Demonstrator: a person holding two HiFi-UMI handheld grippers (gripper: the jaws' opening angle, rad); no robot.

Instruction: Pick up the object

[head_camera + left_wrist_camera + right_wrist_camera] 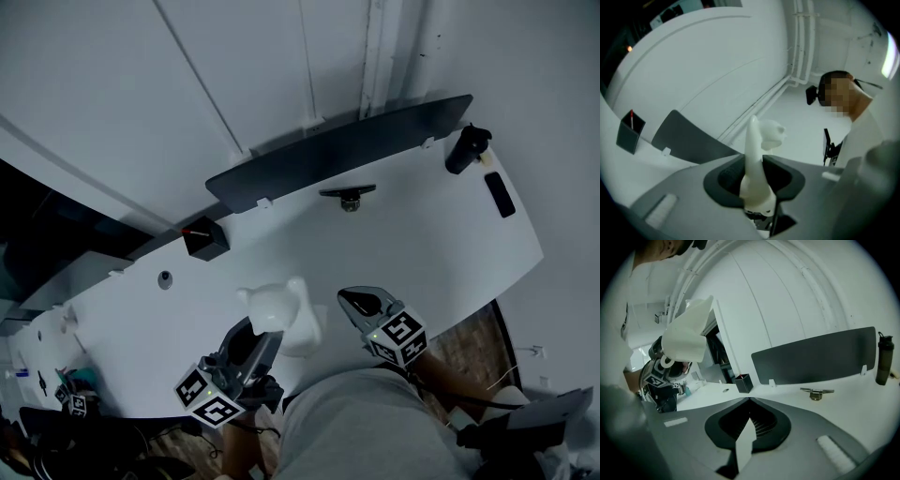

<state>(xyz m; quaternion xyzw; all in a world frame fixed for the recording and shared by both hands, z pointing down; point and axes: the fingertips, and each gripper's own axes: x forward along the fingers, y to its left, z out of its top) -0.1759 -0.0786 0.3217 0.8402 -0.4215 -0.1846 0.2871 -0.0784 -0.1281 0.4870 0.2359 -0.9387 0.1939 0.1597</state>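
Over the desk's (441,234) near edge, at 6 o'clock in the head view, the left gripper (269,330) clamped the white object (277,312) by a thin part, its jaws partway apart around it, holding it clear of the desktop. At 3 o'clock of it the right gripper (353,302) hung empty, jaws pressed together. A black box (204,237) sat at 11 o'clock, a bottle (466,148) at 1

White object (275,307), white desk (441,253); far screen (337,155) dark grey; left box (205,238) black, red-tipped; far-right bottle (466,150) black; left gripper (259,337) and right gripper (350,301) grey, cubes black-and-white squares
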